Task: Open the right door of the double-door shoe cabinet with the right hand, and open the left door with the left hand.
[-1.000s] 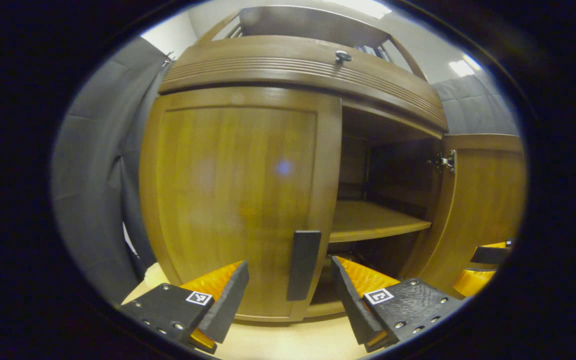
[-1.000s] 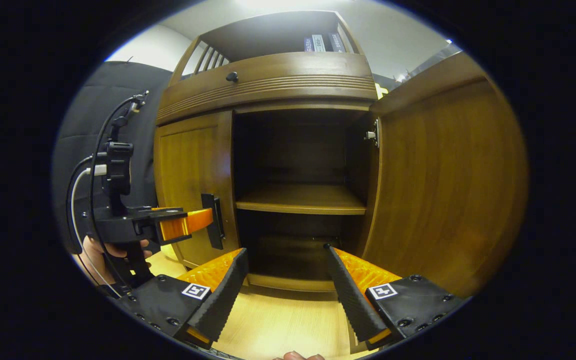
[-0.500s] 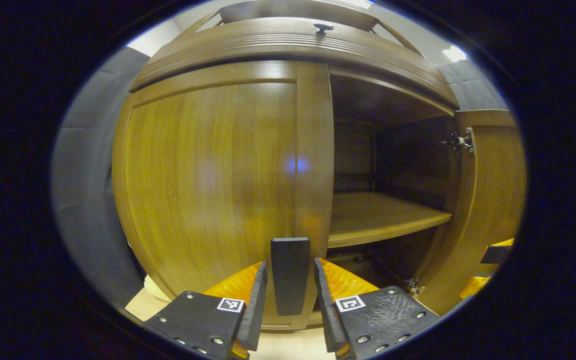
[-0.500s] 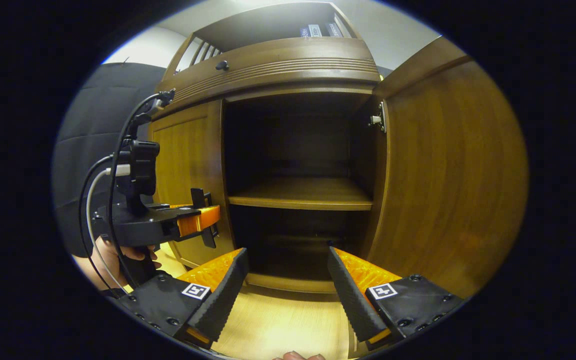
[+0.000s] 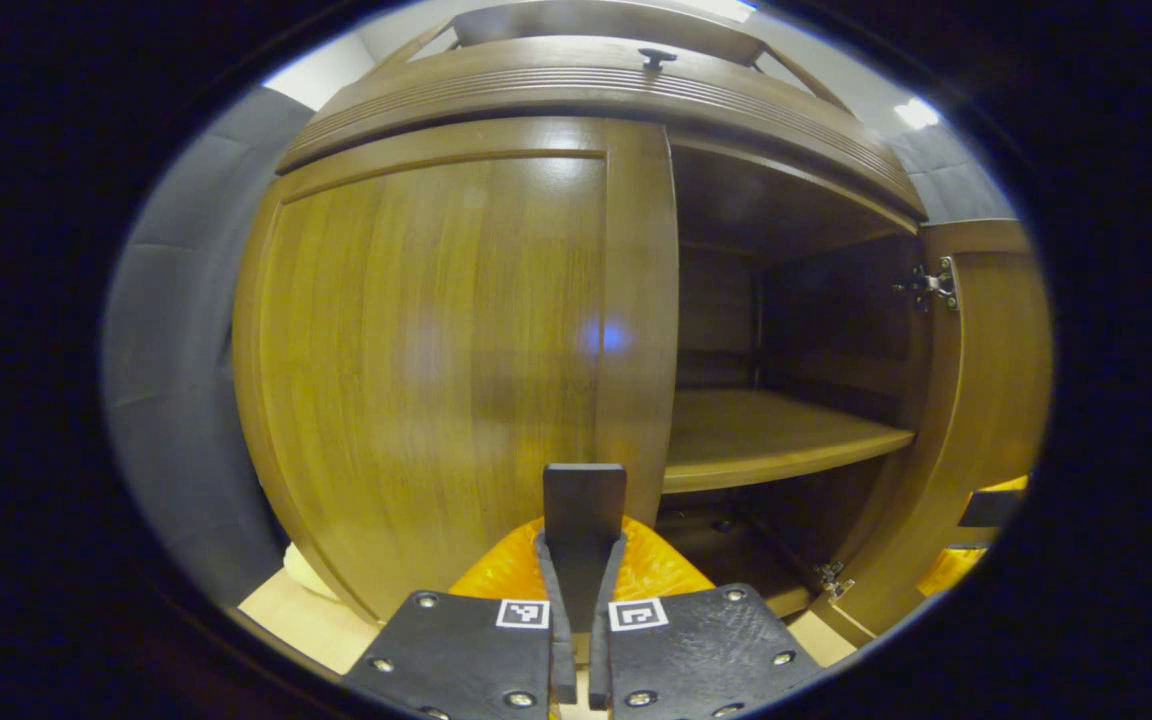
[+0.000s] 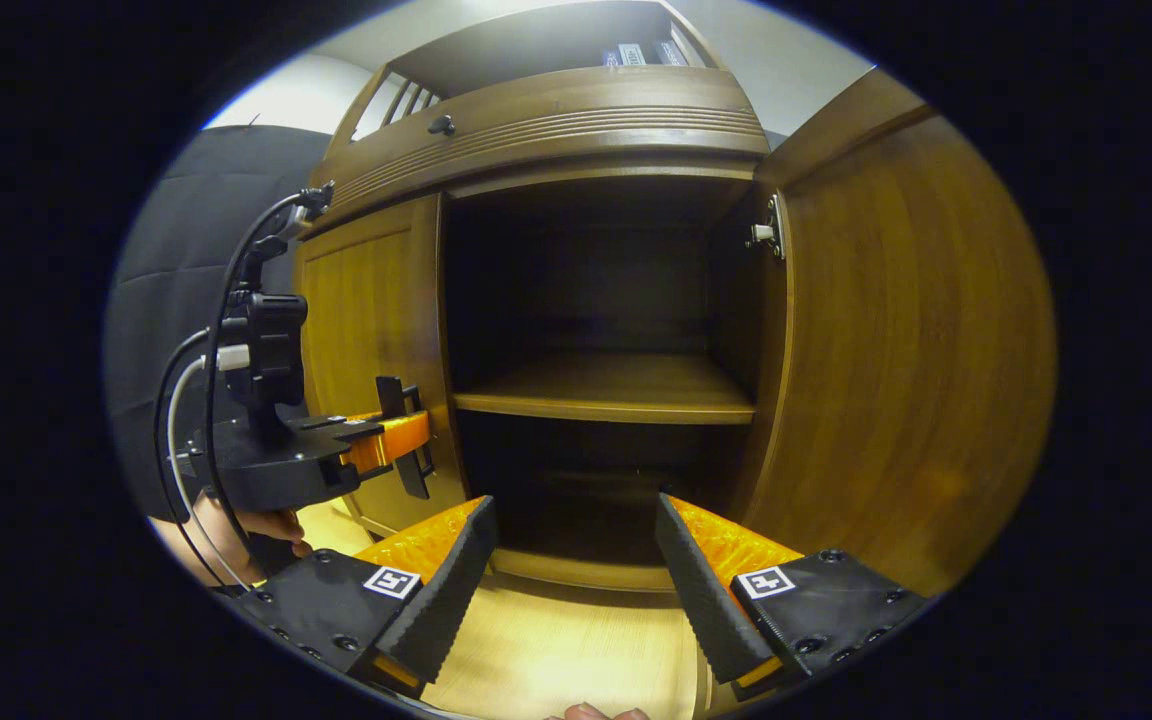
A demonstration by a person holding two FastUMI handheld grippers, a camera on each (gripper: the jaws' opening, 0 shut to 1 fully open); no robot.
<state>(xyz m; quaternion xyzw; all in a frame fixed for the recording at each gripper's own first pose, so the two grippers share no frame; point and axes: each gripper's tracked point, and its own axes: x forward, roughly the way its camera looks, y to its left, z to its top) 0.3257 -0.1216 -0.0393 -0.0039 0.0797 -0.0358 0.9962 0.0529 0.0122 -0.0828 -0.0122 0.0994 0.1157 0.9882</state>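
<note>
In the left gripper view we have the left gripper (image 5: 581, 600) clamped on the dark handle (image 5: 584, 505) of the left door (image 5: 436, 350), a finger pressing on each side of it. That door sits flush with the cabinet (image 5: 596, 90) front. Beside it the right half of the cabinet stands open, with a bare shelf (image 5: 766, 440) inside and the right door (image 5: 991, 400) swung wide on its hinge (image 5: 926, 285).

In the right gripper view our right gripper (image 6: 571, 560) hangs with its fingers well apart, holding nothing, in front of the open compartment and above the light floor (image 6: 556, 650). The right door (image 6: 916, 350) fills the space to its right. To its left we see the left gripper (image 6: 401, 445) at the handle, and a hand (image 6: 256, 525) gripping it from below.
</note>
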